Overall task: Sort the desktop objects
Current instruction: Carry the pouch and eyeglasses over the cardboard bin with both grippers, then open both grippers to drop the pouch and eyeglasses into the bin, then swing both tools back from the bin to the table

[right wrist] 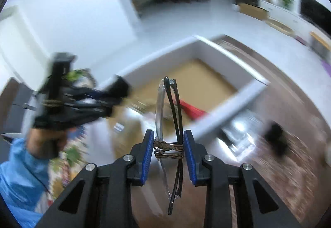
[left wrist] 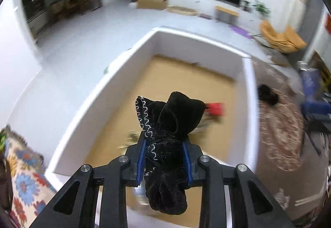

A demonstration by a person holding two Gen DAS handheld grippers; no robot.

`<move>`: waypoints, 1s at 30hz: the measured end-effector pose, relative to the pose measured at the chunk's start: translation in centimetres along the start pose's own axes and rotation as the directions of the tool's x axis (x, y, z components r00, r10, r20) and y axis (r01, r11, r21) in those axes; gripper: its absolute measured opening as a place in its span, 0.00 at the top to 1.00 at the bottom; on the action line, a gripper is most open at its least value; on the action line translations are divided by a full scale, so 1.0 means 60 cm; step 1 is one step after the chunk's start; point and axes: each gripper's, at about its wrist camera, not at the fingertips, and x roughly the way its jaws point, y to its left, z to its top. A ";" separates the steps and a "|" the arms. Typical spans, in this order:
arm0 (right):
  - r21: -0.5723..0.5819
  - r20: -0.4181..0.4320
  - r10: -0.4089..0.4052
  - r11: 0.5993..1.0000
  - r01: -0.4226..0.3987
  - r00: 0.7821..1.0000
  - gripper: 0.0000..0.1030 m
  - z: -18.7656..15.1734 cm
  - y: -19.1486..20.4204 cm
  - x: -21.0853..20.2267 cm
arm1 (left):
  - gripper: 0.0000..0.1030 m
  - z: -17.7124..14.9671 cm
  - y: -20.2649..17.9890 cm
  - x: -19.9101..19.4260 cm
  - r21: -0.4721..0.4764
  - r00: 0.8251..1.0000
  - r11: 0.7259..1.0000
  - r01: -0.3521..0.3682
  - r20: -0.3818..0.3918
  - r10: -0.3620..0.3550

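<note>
Left gripper: your left gripper [left wrist: 164, 162] is clamped on a black plush fabric piece with white zigzag stitching [left wrist: 165, 139]; the blue ribbed pads [left wrist: 141, 162] press its bunched middle from both sides.
Black fabric: it sticks out past the fingertips in two soft lobes and hangs down behind the pads; thin dark cord wraps its waist.
Right gripper: your right gripper [right wrist: 168, 155] grips a folded pair of glasses with clear lenses and thin dark arms [right wrist: 169, 116], bound with brown cord [right wrist: 168, 149] right where the blue pads [right wrist: 147, 159] meet it.
Glasses: they stand on edge between the fingers, the hinge end forward past the tips, the arm ends trailing back towards the camera.
Box: a white-walled open box with a brown cardboard floor [left wrist: 115, 91] lies below both grippers; the fabric and the glasses are both held above it, touching nothing else.
Inside the box: a red object [left wrist: 216, 108] lies on the floor, with other blurred items beside it that you cannot identify.
Surroundings: a brown patterned surface [left wrist: 279, 135] lies beside the box, with a dark fuzzy lump [left wrist: 268, 94] on it.
Your left hand: in the right wrist view your hand [right wrist: 46, 141], in a blue sleeve [right wrist: 18, 178], holds the left gripper's handle, blurred.
</note>
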 end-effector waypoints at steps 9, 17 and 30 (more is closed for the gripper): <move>-0.044 -0.162 0.151 0.986 -0.160 0.975 0.71 -0.001 0.153 0.235 | 0.71 -0.034 0.112 0.114 -0.085 0.987 0.993 -0.077 -0.145 0.065; -0.065 -0.248 0.071 0.994 -0.089 0.966 0.44 -0.050 0.158 0.322 | 0.28 -0.048 0.129 0.117 -0.128 0.982 0.980 -0.152 -0.137 0.134; 0.069 0.046 -0.074 0.995 0.070 0.996 0.00 -0.117 -0.002 0.095 | 0.14 -0.072 -0.103 -0.039 0.050 0.994 0.998 -0.036 0.106 0.031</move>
